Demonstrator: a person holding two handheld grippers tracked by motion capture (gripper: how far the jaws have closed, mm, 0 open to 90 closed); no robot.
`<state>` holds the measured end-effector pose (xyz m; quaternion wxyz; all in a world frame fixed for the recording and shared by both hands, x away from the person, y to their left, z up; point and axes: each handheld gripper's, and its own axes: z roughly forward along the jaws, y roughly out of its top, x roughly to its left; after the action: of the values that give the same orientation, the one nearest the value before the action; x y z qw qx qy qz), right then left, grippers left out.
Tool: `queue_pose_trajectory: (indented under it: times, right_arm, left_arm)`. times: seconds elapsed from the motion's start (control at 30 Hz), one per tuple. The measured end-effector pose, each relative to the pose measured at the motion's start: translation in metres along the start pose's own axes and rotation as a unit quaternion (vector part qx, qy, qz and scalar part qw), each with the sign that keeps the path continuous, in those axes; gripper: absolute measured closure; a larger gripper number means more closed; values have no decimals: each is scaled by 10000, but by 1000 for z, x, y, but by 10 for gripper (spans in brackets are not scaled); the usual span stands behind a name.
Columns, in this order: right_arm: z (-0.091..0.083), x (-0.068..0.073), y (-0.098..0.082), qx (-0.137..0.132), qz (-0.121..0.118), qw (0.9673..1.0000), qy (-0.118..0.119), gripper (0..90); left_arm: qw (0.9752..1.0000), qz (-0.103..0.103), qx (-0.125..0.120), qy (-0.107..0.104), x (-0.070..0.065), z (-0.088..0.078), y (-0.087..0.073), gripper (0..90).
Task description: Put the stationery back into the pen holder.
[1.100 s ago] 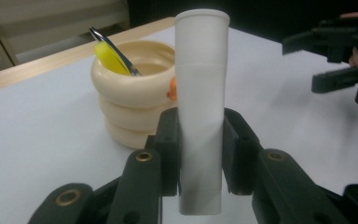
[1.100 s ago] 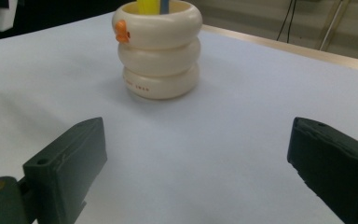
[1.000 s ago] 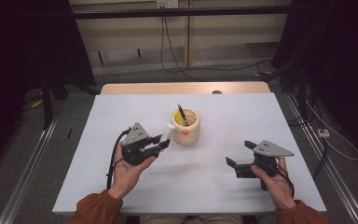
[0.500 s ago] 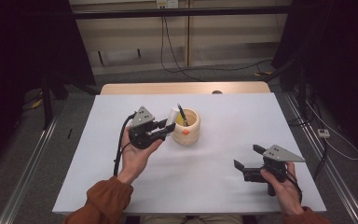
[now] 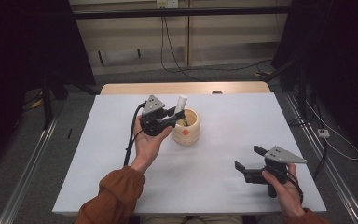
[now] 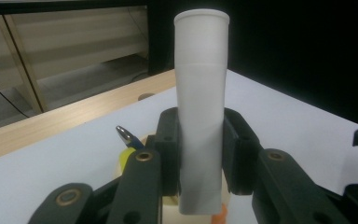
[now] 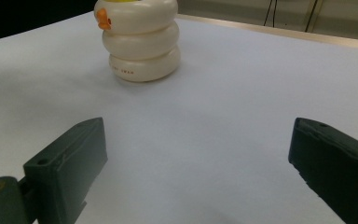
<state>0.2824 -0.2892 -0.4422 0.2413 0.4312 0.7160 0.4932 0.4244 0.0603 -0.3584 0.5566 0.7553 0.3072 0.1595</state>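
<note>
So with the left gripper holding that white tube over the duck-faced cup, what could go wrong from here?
1. The left gripper pinches the white tube low down, so most of it stands above the pads; it might tip or slide.
2. The tube hangs close to the cream cup, which nothing steadies: the right gripper waits open, well apart. A bump could shove the cup or catch the pen in it.

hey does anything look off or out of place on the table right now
Nothing looks spilled or broken. The one oddity: the white tube clamped upright in the left claw has a creased, flattened lower end, hanging just above the cream duck-faced holder. The right claw hangs open over bare table.
</note>
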Motion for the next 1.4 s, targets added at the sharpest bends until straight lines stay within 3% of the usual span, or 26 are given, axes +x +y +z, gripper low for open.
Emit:
queue_pose_trajectory:
  times: [0.37, 0.67, 1.0, 1.3, 1.4]
  right_arm:
    - [2, -2, -1, 21, -8, 10000, 20, 44]
    - [3, 1, -2, -13, 36, 10000, 68, 44]
    - [4, 0, -3, -23, 87, 9999, 74, 44]
    - [4, 0, -3, -51, 105, 9999, 93, 45]
    - [4, 0, -3, -47, 107, 9999, 84, 45]
  left_arm:
    - [9998, -79, 29, 202, 5, 30, -1, 711]
    - [9998, -60, 15, 165, 1, 47, -5, 711]
    - [9996, 13, 257, 91, 0, 57, -17, 710]
    - [9988, -80, 429, 207, 4, 62, -25, 709]
    - [9986, -20, 472, 251, 3, 62, -25, 705]
